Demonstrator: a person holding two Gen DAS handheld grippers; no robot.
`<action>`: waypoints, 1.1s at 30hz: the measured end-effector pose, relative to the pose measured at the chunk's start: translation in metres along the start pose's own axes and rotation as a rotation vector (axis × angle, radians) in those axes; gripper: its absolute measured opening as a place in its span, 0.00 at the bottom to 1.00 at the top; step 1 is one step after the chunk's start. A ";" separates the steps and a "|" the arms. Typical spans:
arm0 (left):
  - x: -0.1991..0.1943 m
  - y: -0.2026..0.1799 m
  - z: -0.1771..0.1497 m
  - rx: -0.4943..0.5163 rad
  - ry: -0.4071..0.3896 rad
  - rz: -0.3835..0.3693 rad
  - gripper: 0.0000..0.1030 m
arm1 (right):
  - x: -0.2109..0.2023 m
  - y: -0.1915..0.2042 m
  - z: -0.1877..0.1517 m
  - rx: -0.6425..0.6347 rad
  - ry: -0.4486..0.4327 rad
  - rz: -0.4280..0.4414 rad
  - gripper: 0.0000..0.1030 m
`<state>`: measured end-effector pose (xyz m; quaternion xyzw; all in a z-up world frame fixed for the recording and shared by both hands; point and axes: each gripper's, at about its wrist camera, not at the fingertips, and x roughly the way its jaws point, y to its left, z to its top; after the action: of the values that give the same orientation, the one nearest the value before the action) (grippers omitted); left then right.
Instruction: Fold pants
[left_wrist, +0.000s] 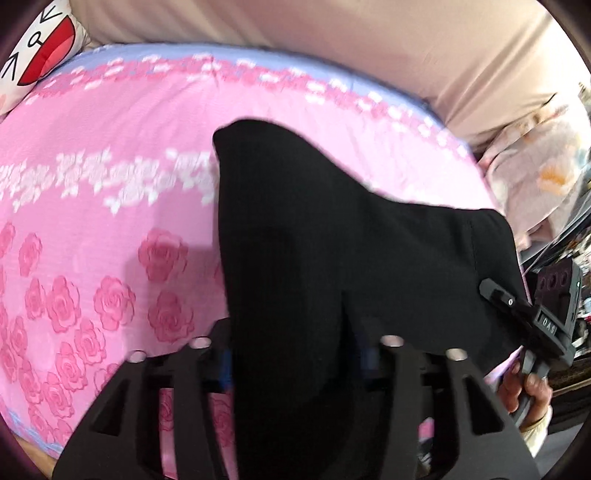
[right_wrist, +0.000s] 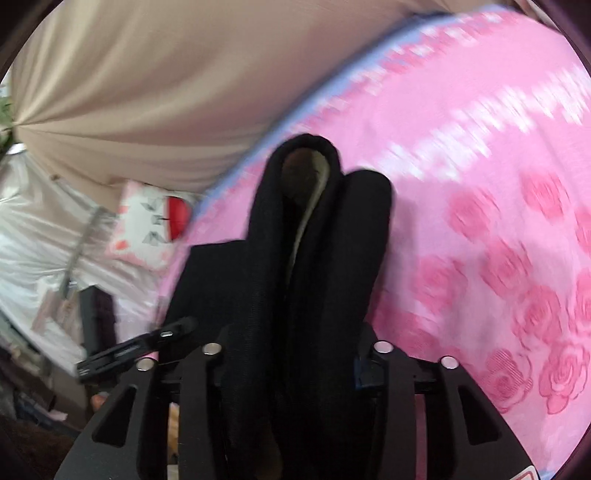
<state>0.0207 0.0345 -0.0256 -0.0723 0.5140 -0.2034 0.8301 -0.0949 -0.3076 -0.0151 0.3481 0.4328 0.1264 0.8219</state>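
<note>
The black pants (left_wrist: 332, 258) hang bunched above a bed covered by a pink sheet (left_wrist: 110, 184) printed with roses, held up at the near side by both grippers. In the left wrist view, the left gripper (left_wrist: 295, 354) has the dark cloth filling the gap between its two fingers, and the jaws appear clamped on it; the fabric rises from there toward the far side and drapes to the right. The right gripper (left_wrist: 495, 291) shows at the right edge of that view, its tip on the pants' right edge, with a hand (left_wrist: 524, 391) on its handle below.

In the right wrist view, the right gripper (right_wrist: 295, 350) grips a thick fold of the pants (right_wrist: 314, 240), whose pale lining shows in an opening at the top. A white cushion (right_wrist: 151, 229) with a red patch lies at the far left, and beige drapery (right_wrist: 147, 92) hangs behind the bed.
</note>
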 end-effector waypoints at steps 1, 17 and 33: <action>0.004 0.002 -0.001 -0.016 -0.016 0.032 0.71 | -0.003 -0.002 0.000 -0.004 -0.024 0.022 0.48; 0.017 -0.010 0.001 -0.055 -0.050 0.013 0.78 | -0.002 0.008 -0.005 -0.030 -0.066 0.025 0.38; -0.051 -0.049 0.000 0.126 -0.197 0.130 0.36 | -0.040 0.068 -0.018 -0.150 -0.136 0.029 0.35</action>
<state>-0.0118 0.0111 0.0329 -0.0063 0.4199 -0.1729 0.8909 -0.1267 -0.2705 0.0494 0.2996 0.3605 0.1464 0.8711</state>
